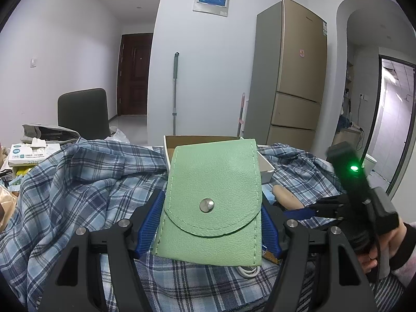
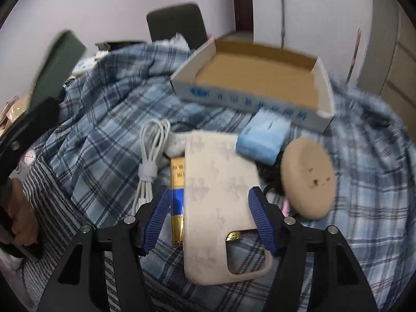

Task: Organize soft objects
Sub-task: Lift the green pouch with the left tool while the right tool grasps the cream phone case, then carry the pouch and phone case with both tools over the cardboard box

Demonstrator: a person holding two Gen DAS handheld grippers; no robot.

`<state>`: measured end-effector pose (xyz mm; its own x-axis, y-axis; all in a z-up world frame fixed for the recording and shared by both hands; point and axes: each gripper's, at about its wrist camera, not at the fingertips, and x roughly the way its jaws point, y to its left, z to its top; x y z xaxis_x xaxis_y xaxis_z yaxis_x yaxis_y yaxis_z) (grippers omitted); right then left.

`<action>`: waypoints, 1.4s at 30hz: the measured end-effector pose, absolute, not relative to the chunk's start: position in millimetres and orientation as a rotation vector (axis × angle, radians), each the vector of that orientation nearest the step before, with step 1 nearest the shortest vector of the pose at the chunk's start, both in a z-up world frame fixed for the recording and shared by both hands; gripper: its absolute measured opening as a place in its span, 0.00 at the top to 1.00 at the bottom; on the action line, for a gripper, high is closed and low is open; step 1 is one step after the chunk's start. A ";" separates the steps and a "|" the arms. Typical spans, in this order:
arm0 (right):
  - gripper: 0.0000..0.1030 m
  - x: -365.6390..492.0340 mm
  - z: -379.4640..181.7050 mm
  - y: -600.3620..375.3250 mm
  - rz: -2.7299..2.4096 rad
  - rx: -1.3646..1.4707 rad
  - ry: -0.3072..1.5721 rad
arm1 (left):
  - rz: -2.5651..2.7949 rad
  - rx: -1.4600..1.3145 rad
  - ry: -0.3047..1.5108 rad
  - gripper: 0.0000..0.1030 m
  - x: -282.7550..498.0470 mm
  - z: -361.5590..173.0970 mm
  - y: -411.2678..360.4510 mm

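My left gripper (image 1: 212, 223) is shut on a green leather pouch (image 1: 212, 202) with a metal snap, held upright above the plaid cloth (image 1: 85, 189). Behind the pouch is an open cardboard box (image 1: 179, 143). My right gripper (image 2: 208, 221) is shut on a beige phone case (image 2: 218, 195), lifted above the plaid cloth (image 2: 104, 119). The box (image 2: 254, 80) lies ahead of it, empty. A round beige puff (image 2: 308, 179) and a light blue packet (image 2: 262, 137) lie to the right of the case. The right gripper's body (image 1: 361, 195) shows in the left wrist view.
A coiled white cable (image 2: 150, 163) and a gold and blue packet (image 2: 178, 197) lie on the cloth under the case. A dark chair (image 1: 83, 111) stands behind the table. Boxes and clutter (image 1: 28, 153) sit at the far left. A fridge (image 1: 291, 78) stands behind.
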<state>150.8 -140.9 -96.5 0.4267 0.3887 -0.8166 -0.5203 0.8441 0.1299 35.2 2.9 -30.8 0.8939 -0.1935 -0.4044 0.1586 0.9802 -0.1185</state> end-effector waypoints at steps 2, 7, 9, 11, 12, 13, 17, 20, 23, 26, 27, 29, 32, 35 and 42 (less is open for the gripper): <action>0.40 158.0 -100.7 -145.0 0.576 -0.130 1.008 | -0.184 -0.081 0.428 0.32 35.7 -31.2 2.8; 0.37 172.7 -104.0 -151.6 0.589 -0.112 1.048 | -0.188 -0.080 0.432 0.32 36.2 -31.9 2.8; 0.34 176.1 -105.0 -150.3 0.599 -0.128 1.054 | -0.190 -0.078 0.435 0.32 36.6 -32.0 2.1; 0.31 179.2 -108.0 -148.3 0.602 -0.144 1.063 | -0.192 -0.077 0.436 0.32 36.7 -31.9 1.1; 0.30 180.7 -109.5 -148.6 0.602 -0.140 1.066 | -0.194 -0.076 0.436 0.32 36.7 -31.9 0.9; 0.30 182.6 -111.3 -149.3 0.605 -0.131 1.075 | -0.194 -0.075 0.436 0.32 36.6 -31.9 0.4; 0.28 187.0 -112.9 -153.2 0.624 -0.087 1.084 | -0.196 -0.075 0.440 0.32 37.2 -32.3 0.2; 0.13 188.2 -114.1 -152.8 0.673 -0.070 1.090 | -0.197 -0.073 0.445 0.32 38.2 -32.9 -0.2; 0.11 186.5 -115.4 -145.2 0.682 -0.104 1.087 | -0.197 -0.071 0.446 0.32 38.3 -33.1 -0.9; 0.31 181.8 -114.0 -138.3 0.668 -0.147 1.072 | -0.197 -0.072 0.445 0.32 38.0 -33.0 -0.9; 0.32 180.5 -112.7 -138.8 0.688 -0.127 1.080 | -0.197 -0.072 0.445 0.32 38.2 -33.2 -1.0; 0.32 174.4 -109.9 -139.0 0.665 -0.154 1.055 | -0.197 -0.073 0.446 0.32 38.2 -33.0 -0.8; 0.32 161.4 -100.2 -138.0 0.663 -0.185 1.018 | -0.198 -0.072 0.446 0.32 38.3 -33.1 -0.8; 0.32 146.8 -90.4 -138.1 0.650 -0.204 1.006 | -0.198 -0.072 0.446 0.32 38.3 -33.1 -0.6; 0.31 124.8 -99.4 -131.8 0.644 -0.306 1.023 | -0.201 -0.071 0.445 0.32 38.0 -32.9 -1.9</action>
